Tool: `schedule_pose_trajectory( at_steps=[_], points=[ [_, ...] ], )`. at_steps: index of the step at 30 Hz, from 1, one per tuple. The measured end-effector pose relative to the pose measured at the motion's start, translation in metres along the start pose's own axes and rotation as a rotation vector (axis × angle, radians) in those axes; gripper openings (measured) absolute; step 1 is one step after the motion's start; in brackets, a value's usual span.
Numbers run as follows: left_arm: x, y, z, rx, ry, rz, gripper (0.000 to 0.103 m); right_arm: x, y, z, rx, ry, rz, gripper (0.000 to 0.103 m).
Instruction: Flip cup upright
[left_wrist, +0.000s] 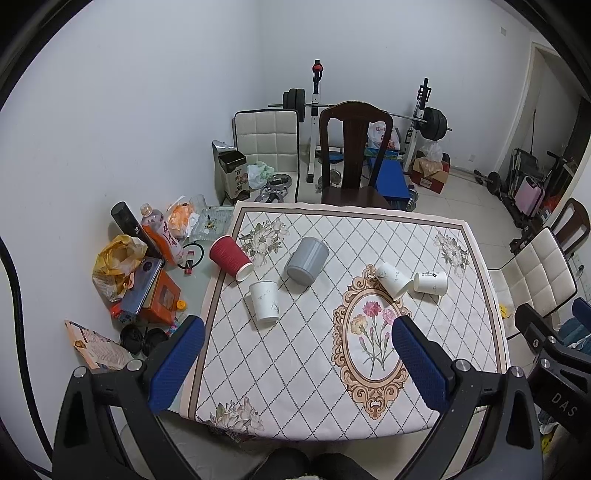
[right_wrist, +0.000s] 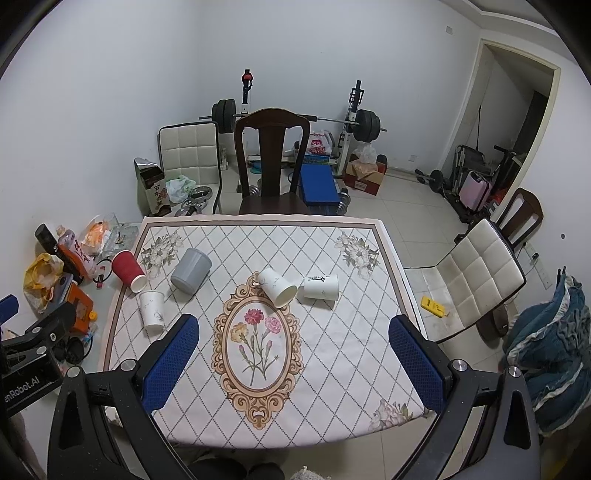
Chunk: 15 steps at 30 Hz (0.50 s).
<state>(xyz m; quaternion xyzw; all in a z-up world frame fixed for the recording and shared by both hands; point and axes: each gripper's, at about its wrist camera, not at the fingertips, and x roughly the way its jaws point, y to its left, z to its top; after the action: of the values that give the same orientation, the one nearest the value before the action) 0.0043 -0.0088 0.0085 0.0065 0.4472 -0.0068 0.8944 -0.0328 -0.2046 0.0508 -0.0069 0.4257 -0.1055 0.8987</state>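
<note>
So nothing is righted yet: my left gripper (left_wrist: 299, 363) and right gripper (right_wrist: 293, 363) both hang wide and empty over the near edge of the floral-patterned tablecloth (right_wrist: 332, 369). Beyond lie five cups, all tipped on their sides: a white paper cup (right_wrist: 152, 309), two more white ones (right_wrist: 277, 287) (right_wrist: 320, 287), a grey plastic cup (right_wrist: 191, 270), and a red ribbed paper cup (right_wrist: 128, 270). The mouths I can see look empty.

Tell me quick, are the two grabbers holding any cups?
Left gripper: open, holding nothing.
Right gripper: open, holding nothing.
</note>
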Motion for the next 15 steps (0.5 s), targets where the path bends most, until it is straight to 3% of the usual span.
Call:
schedule_pose_trajectory(
  at_steps=[15],
  points=[
    [-0.0004, 0.0008, -0.0007, -0.001, 0.002, -0.006, 0.103, -0.0013, 0.0010, -0.0011, 0.004, -0.001, 0.000, 0.103]
  ],
)
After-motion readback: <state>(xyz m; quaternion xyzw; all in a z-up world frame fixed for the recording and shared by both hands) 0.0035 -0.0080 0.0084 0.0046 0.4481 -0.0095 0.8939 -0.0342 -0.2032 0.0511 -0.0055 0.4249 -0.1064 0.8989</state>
